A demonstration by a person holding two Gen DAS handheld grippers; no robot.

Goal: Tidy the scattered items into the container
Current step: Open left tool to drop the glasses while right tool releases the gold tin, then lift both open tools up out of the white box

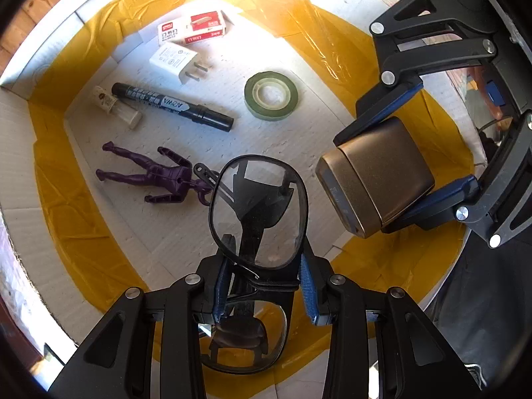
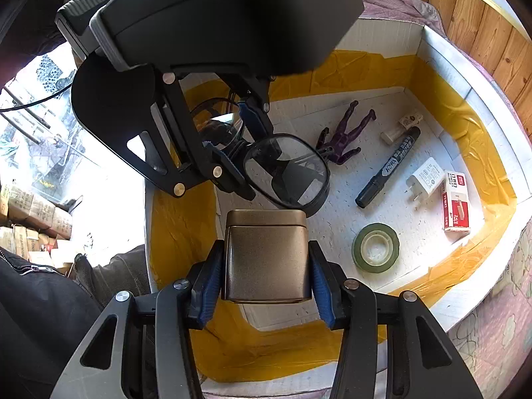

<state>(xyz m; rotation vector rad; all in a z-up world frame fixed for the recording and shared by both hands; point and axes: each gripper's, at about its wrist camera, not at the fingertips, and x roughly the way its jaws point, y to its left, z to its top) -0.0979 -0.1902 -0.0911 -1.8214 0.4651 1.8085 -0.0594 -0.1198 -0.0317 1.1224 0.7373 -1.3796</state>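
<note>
My left gripper (image 1: 264,294) is shut on folded black-framed glasses (image 1: 257,212), which hang lens-down over the floor of the white box (image 1: 186,232). In the right wrist view the same glasses (image 2: 287,169) stick out from the left gripper (image 2: 247,153). My right gripper (image 2: 266,286) is shut on a bronze metal tin (image 2: 266,256), held above the box's near side. From the left wrist view that tin (image 1: 375,176) sits between the right gripper's blue pads (image 1: 392,116), right of the glasses. Both grippers point down into the box.
On the box floor lie a purple figure (image 1: 149,174), a black marker (image 1: 173,106), a small vial (image 1: 116,106), a white plug (image 1: 174,61), a red staple box (image 1: 194,28) and a green tape roll (image 1: 271,94). Yellow tape lines the walls (image 2: 465,126).
</note>
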